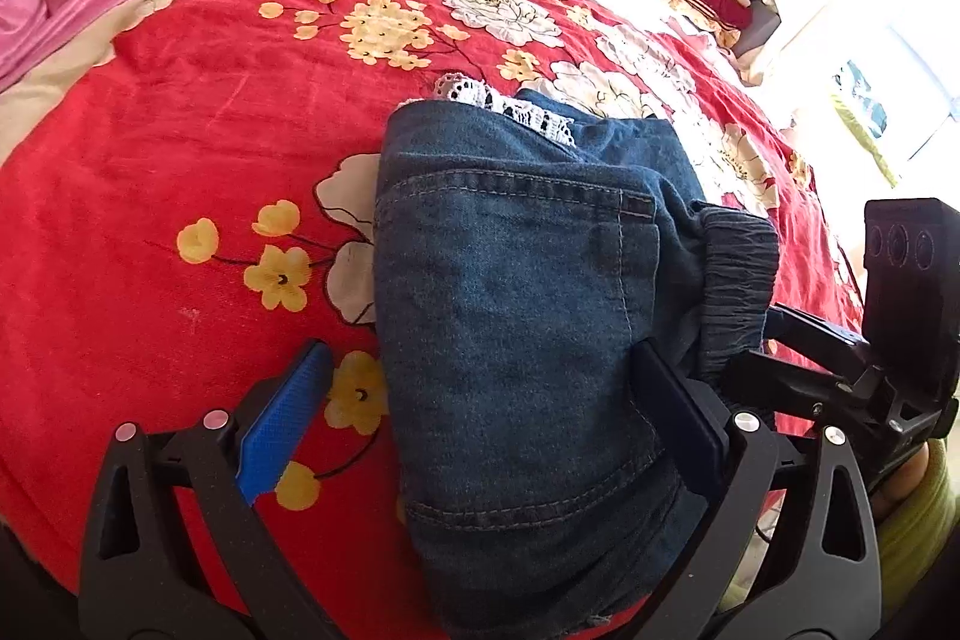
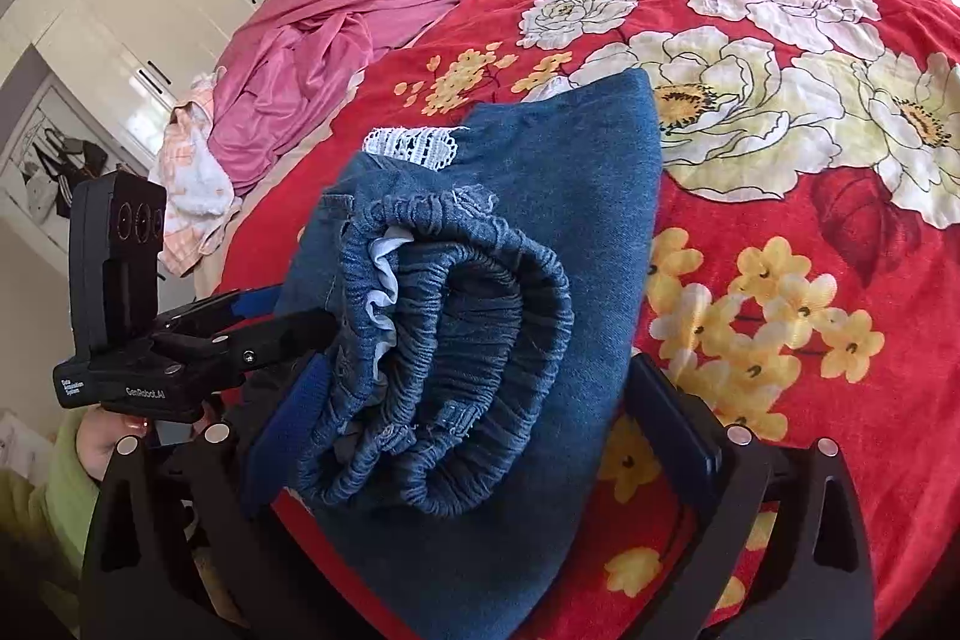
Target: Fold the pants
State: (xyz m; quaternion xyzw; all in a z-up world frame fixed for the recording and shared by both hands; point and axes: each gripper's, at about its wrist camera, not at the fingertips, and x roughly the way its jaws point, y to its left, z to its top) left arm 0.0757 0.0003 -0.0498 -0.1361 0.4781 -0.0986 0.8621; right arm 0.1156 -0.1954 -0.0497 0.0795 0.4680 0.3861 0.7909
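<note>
Folded blue denim pants (image 1: 516, 316) lie on a bed under a red floral blanket (image 1: 180, 148).
The left gripper (image 1: 474, 412) and the right gripper (image 2: 480, 430) each straddle the bundle, fingers spread wide, near its gathered elastic waistband (image 2: 456, 340) and white lace trim (image 2: 414, 145).

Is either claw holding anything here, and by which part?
Nothing is clamped: both the left claw and right claw stand open around the folded jeans.

Blue denim pants (image 1: 516, 292) with white lace trim (image 1: 504, 100); red floral blanket (image 1: 180, 124)
</note>
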